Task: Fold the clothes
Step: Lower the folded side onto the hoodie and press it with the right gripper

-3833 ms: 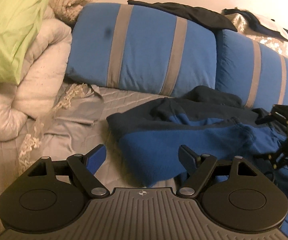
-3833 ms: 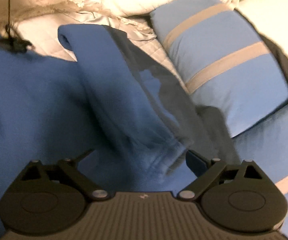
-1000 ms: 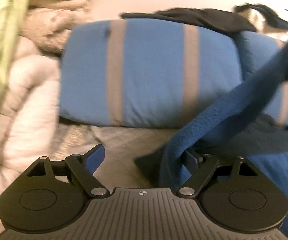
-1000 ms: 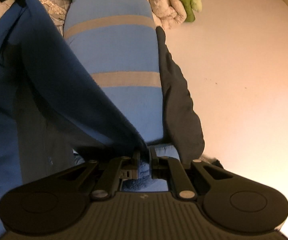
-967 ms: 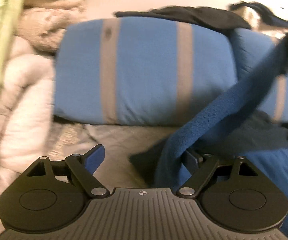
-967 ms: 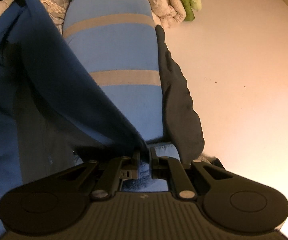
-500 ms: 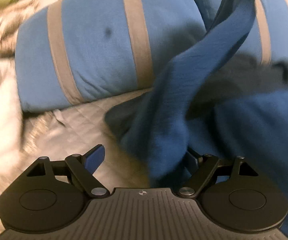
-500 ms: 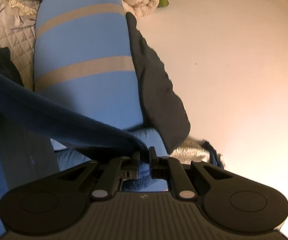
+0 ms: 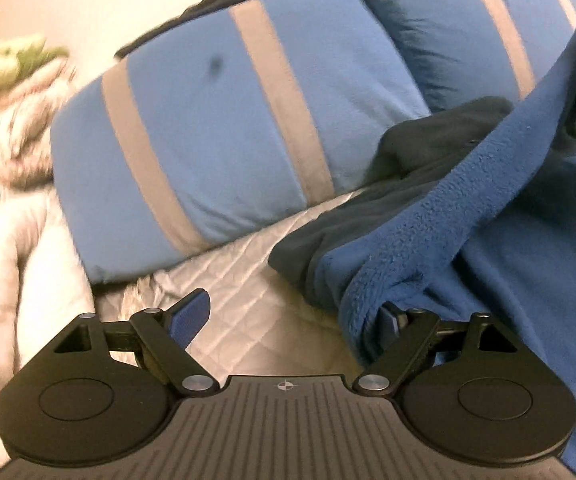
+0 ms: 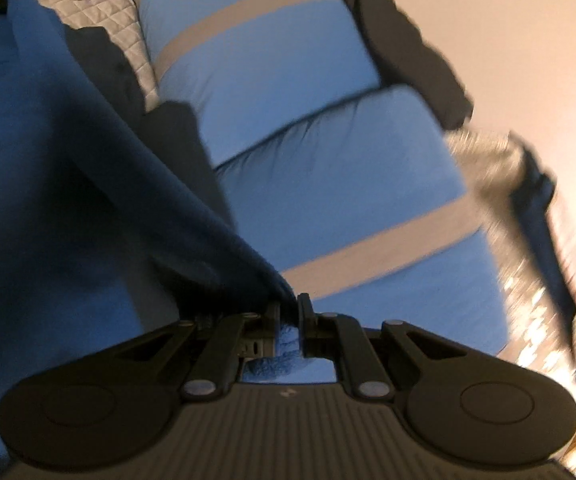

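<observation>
- Left wrist view: left gripper [image 9: 292,312] stands wide, nothing pinched. Blue fleece garment [image 9: 440,240] drapes over its right finger [image 9: 388,318] only; left finger [image 9: 191,314] is bare above the quilted grey bedspread [image 9: 247,292].
- Garment edge runs as a taut band from that finger out toward 1–2 o'clock, up to the frame's top right corner. That line is its long axis.
- Bulk of the garment lies at 3–4 o'clock of the left claw, flat on the bed, with a dark grey lining or panel showing at 1 o'clock.
- Right wrist view: right gripper [image 10: 290,312] is clamped narrow on a fleece edge; cloth fans away from the jaws toward 10–11 o'clock.
- Judgement: right hand owns the corner; left is nearer the free end and would need to shift toward 3 o'clock to get cloth between both fingers.
- Materials: pilled, nubby fleece, thick and limp, likely to sag between grips. Bedspread is slick-looking, diamond-stitched.
- Blue pillows with grey stripes [image 9: 215,128] sit at 11–12 o'clock, soft and rounded, just beside the garment.
- Cream comforter pile [image 9: 7,200] at 9 o'clock, blurred.
</observation>
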`<control>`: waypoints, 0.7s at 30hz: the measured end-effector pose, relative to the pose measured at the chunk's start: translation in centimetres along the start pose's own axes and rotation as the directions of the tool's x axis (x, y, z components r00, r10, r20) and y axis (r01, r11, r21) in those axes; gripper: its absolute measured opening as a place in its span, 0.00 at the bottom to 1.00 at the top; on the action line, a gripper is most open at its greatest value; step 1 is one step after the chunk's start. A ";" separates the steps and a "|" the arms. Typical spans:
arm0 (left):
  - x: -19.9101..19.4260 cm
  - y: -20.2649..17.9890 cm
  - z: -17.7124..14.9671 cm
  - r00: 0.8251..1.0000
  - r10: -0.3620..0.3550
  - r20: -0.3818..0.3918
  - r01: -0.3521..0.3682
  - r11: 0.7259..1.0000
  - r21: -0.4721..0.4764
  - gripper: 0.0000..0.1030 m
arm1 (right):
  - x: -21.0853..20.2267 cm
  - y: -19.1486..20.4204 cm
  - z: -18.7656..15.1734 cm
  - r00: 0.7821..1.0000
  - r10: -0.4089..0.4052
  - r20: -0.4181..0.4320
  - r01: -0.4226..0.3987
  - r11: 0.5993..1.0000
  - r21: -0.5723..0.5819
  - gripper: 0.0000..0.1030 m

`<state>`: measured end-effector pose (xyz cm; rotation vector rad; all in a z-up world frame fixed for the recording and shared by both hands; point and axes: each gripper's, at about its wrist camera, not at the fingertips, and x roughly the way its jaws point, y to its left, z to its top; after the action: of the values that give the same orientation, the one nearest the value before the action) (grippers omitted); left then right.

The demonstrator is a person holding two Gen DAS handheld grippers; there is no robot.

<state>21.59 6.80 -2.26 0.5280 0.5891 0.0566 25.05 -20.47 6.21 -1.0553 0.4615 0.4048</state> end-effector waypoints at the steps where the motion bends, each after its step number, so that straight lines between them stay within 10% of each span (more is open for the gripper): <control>1: -0.3 -0.2 0.2 1.000 -0.013 0.013 0.013 1.000 0.011 0.81 | 0.1 0.2 -0.8 1.000 0.008 -0.010 -0.008 1.000 0.018 0.07; 9: 0.5 -1.1 -0.7 1.000 0.010 0.030 -0.015 0.986 0.169 0.82 | -1.2 5.6 -4.8 0.971 -0.237 -0.030 0.231 0.964 -0.135 0.07; 21: 4.2 0.0 -4.4 0.994 0.069 -0.088 -0.049 0.975 0.217 0.82 | -4.6 18.7 -7.1 0.998 0.034 -0.050 -0.044 0.974 -0.223 0.07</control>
<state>22.69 9.69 -7.52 0.7558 0.6763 0.0752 10.13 -19.11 -7.89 -1.2778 0.4863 0.4763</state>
